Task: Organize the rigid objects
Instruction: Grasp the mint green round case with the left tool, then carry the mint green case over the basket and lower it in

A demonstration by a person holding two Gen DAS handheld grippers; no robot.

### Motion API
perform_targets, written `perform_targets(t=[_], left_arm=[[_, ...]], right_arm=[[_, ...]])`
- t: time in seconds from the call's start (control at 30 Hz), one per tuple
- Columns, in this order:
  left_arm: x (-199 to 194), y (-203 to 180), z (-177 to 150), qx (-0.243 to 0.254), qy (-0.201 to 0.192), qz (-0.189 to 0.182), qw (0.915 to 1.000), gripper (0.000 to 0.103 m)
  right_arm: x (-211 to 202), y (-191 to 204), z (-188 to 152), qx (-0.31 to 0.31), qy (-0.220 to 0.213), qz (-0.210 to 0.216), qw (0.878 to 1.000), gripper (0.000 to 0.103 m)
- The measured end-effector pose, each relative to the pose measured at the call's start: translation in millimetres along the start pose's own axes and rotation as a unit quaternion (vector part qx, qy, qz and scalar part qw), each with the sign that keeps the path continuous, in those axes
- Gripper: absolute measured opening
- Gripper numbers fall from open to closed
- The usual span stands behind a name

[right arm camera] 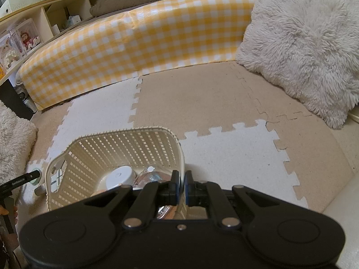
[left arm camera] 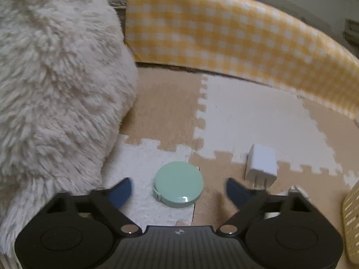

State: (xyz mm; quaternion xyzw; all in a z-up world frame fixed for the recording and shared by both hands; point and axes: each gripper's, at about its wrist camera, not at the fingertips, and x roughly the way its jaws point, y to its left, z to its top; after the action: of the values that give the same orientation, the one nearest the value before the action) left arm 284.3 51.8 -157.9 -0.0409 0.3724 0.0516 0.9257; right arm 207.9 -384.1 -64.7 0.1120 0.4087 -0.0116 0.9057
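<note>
While the left gripper [left arm camera: 178,188] gapes around a green disc [left arm camera: 178,184], the right gripper [right arm camera: 182,187] pinches the basket [right arm camera: 116,148] rim.

fluffy cushion [right arm camera: 303,51] | yellow checked cloth [right arm camera: 139,42] | foam puzzle mat [right arm camera: 202,103] | shelf [right arm camera: 33,15]

Mint-green disc [left arm camera: 178,183]; white charger [left arm camera: 261,164]; cream lattice basket [right arm camera: 116,148]; yellow-white gingham cover [right arm camera: 139,42].

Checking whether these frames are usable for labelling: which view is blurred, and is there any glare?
Left wrist view: soft, smeared by motion, with a small glare spot on the green round case. Right wrist view: sharp, basket lattice crisp; fisheye bends the gingham cushion in both.
</note>
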Motion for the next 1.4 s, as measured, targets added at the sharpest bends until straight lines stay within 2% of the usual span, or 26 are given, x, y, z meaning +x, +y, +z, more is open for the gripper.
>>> perform_targets(t=[0.1,0.33,0.43,0.6,0.77,1.13,1.4], left_arm=[[5,-2,-3,0.014,0.01,0.004,0.9998,0.067],[9,0,0,0.018,0.004,0.005,0.9998,0.066],[11,-2,4,0.031,0.002,0.001,0.9995,0.051],[8,-5,0,0.05,-0.002,-0.006,0.9987,0.051],[3,-5,-3,0.042,-0.001,-0.014,0.999,0.051],[-44,-14,-7,0.023,-0.021,-0.074,0.9968,0.051],[-91,-37,-2,0.014,-0.045,-0.145,0.9883,0.051]], right_arm=[[0,0,0,-0.001,0.0,0.0,1.0,0.005],[1,1,1,-0.002,0.0,-0.001,1.0,0.005],[1,1,0,-0.002,0.001,-0.001,1.0,0.005],[2,2,0,-0.004,0.003,-0.002,1.0,0.005],[2,1,-1,-0.003,0.002,-0.001,1.0,0.005],[-6,-2,1,0.011,-0.012,0.004,1.0,0.005],[-8,-2,1,0.01,-0.018,0.005,1.0,0.004]])
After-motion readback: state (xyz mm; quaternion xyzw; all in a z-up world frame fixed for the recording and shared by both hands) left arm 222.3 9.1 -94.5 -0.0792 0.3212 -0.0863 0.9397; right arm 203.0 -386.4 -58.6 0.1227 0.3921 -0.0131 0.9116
